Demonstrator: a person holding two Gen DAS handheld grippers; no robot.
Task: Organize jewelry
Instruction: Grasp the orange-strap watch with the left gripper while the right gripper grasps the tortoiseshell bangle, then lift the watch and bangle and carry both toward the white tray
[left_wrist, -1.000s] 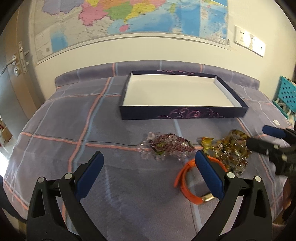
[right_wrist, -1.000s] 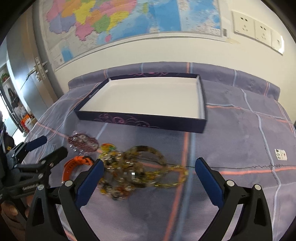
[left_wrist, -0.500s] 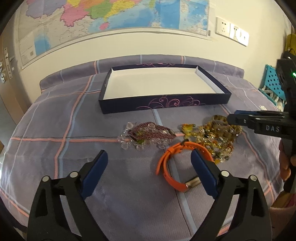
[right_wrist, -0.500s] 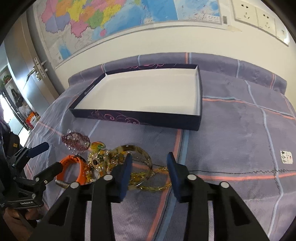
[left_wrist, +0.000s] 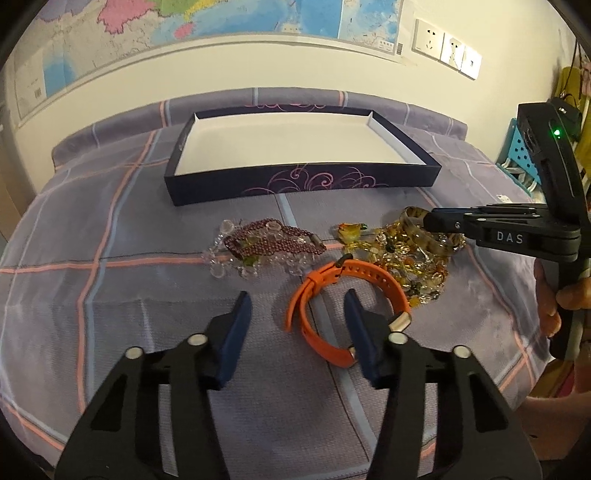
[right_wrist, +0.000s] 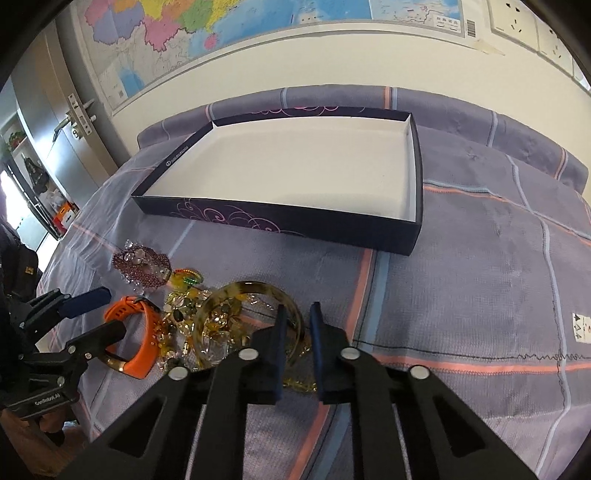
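On the plaid bedspread lie an orange band (left_wrist: 325, 280), a maroon and clear beaded bracelet (left_wrist: 266, 243) and a yellow bead pile (left_wrist: 406, 266) with an amber bangle (left_wrist: 417, 229) on it. My left gripper (left_wrist: 299, 317) hovers low over the orange band (right_wrist: 140, 332). Its jaws are closing, one pad inside the loop, the band's left strap between the pads but untouched. My right gripper (right_wrist: 297, 325) is closing on the near rim of the amber bangle (right_wrist: 255, 288), pads against it. The navy box (left_wrist: 303, 181), white inside, holds nothing.
The navy box (right_wrist: 277, 221) stands behind the jewelry, near the wall with a map and sockets. A blue crate (left_wrist: 517, 162) is off the bed's right side, a door handle (right_wrist: 74, 122) to the left. A hand (left_wrist: 565, 299) holds the right gripper (left_wrist: 428, 221).
Both pairs of jaws have narrowed from wide open. The right pair came down around the bangle's rim. The left gripper drew nearer the orange band, one finger now in its loop.
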